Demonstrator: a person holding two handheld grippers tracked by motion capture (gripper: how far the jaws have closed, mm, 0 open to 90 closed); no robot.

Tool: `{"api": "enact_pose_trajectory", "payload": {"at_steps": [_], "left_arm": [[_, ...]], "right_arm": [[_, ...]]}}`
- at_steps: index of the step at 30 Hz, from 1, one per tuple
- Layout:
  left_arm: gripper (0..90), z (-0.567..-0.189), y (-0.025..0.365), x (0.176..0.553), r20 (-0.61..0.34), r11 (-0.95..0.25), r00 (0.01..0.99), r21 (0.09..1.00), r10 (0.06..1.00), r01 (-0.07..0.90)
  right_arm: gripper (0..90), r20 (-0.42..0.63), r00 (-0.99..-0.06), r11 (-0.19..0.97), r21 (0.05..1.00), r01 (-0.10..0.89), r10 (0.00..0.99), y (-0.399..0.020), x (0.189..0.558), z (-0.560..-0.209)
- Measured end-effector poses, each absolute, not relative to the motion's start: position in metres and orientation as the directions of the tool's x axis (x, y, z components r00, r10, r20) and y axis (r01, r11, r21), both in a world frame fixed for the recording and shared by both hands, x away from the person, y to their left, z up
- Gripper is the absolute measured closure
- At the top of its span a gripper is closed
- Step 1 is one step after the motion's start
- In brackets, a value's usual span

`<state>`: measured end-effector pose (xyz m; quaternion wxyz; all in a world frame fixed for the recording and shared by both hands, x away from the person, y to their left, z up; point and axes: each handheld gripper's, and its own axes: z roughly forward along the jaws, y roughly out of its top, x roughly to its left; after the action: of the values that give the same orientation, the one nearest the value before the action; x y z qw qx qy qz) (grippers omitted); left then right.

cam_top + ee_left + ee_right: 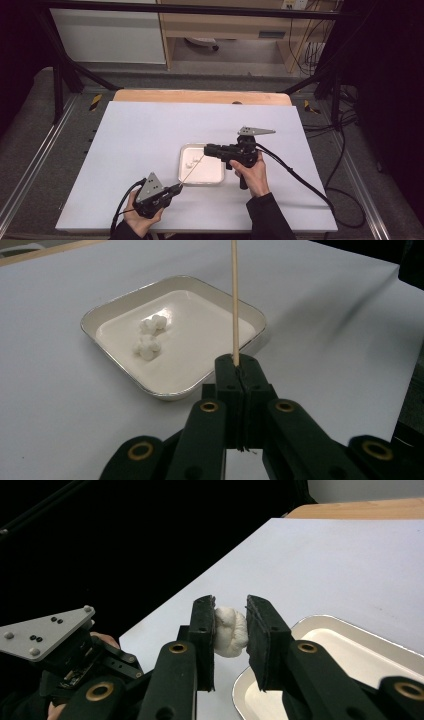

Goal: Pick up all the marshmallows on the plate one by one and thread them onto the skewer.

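Two tools engaged: left tool (239, 371) clamped shut on the skewer (233, 300), right tool (230, 630) pinching a marshmallow (229, 631) over the tray (181, 165); next, threading demands precise alignment.

The table cover (150, 145), filling the middle of the high view, is plain white, with a strip of pale wood showing at its upper edge. At centre sits a white tray (183, 167) with a silvery rim; in the left gripper view the marshmallows (148, 337) in its upper left are white too. The skewer (234, 300) is light tan. Both the left gripper (176, 189) and right gripper (207, 149) are black with brass-coloured rivets and grey plates. The marshmallow (230, 631) at centre of the right gripper view is white.
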<state>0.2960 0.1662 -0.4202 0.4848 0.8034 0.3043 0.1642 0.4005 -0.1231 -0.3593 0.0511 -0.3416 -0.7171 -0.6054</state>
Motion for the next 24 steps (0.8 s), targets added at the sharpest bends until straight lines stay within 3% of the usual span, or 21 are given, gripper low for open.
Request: {"api": "enact_pose_trajectory", "payload": {"at_steps": [24], "left_arm": [[89.0, -0.4210, 0.1690, 0.2926, -0.032, -0.311, 0.756, 0.900, 0.654, 0.307]], "right_arm": [[79.3, 0.512, -0.772, -0.011, 0.835, 0.550, 0.377, -0.1139, 0.3918, -0.3662]]}}
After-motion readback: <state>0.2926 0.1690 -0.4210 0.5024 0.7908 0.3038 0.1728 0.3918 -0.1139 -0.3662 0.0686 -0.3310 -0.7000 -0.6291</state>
